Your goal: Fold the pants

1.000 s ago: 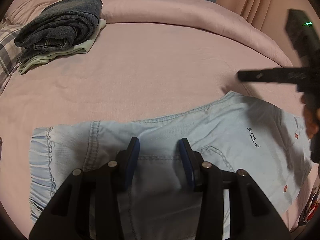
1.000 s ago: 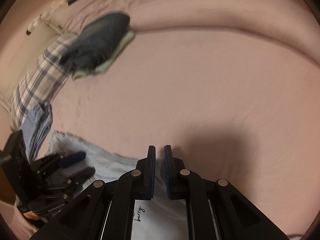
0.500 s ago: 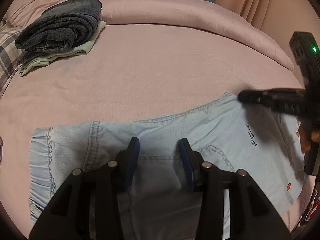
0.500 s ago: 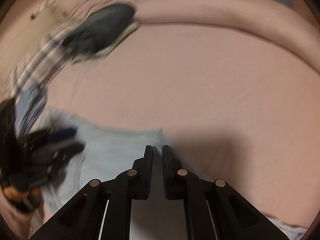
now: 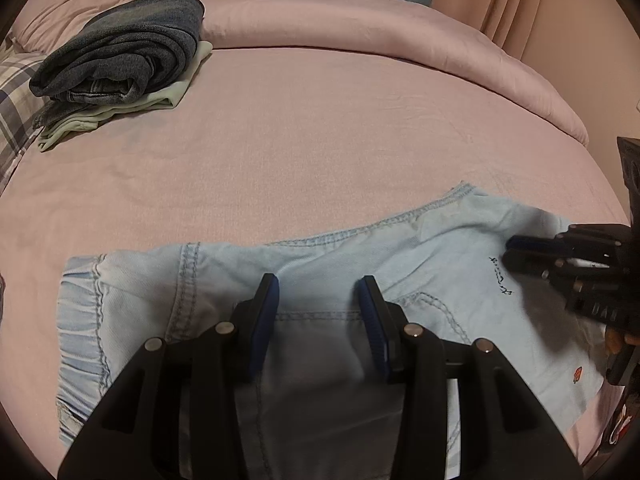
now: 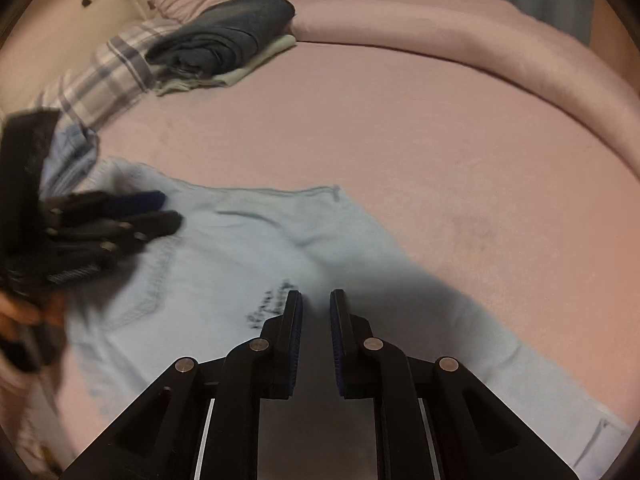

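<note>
Light blue pants [image 5: 328,264] lie spread across the lower half of the frame on a pink bed [image 5: 320,120]. The left gripper [image 5: 319,292] hangs over them, jaws partly apart with nothing gripped. The right gripper [image 6: 316,300], jaws narrow and opening, seems clear of the cloth, though blur hinders. Folded dark jeans [image 5: 120,52] sit upper left.

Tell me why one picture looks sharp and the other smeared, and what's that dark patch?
Left wrist view: sharp, edges bowed by the fisheye lens, dim warm light. Right wrist view: the left gripper and the pants look smeared, likely motion blur; the dark patch is a shadow ahead of the right gripper, whose jaws are opening, nothing between them.
</note>
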### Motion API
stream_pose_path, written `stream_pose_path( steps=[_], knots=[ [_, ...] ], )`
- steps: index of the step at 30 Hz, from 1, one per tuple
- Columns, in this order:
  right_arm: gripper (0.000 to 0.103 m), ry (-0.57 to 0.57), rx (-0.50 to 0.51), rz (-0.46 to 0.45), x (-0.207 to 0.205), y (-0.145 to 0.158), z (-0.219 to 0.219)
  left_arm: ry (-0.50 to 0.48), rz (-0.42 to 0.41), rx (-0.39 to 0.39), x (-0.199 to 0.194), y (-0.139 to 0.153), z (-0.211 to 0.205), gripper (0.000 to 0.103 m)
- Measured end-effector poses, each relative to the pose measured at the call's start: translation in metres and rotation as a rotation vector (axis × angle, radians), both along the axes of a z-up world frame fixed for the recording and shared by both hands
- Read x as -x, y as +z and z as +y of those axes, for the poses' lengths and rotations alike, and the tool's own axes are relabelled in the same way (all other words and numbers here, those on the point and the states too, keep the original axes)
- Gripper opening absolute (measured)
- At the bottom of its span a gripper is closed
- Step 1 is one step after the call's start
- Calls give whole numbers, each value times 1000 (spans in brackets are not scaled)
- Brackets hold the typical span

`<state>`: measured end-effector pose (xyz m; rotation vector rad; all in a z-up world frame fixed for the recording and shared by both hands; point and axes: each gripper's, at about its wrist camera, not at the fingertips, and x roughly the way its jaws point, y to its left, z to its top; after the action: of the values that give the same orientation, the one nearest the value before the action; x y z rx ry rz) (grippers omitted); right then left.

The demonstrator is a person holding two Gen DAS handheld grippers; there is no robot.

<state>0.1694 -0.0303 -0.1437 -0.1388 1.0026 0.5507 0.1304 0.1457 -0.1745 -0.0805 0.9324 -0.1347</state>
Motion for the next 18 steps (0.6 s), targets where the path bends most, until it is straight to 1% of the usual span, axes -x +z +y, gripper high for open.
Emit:
stream_pose_path(
  steps=[4, 8, 10, 11, 15, 18],
  knots=[
    [12, -122, 7, 29, -5, 7, -39, 0, 1, -2, -1, 0, 0, 43],
    [12, -249, -10, 71, 7, 9, -98, -2, -2, -3, -1, -1, 1, 43],
    [12, -304, 14, 72, 20, 9, -120, -2, -2, -2, -1, -1, 1, 43],
    [12, -345, 20, 76, 27, 10, -138, -2, -1, -3, -1, -1, 0, 43],
    [13, -470, 47, 75, 46, 8, -192, 8, 14, -6, -3, 1, 1, 42],
    [13, -579, 118, 70, 57, 9, -226, 41, 36, -27, -2, 8, -4, 41]
  ],
)
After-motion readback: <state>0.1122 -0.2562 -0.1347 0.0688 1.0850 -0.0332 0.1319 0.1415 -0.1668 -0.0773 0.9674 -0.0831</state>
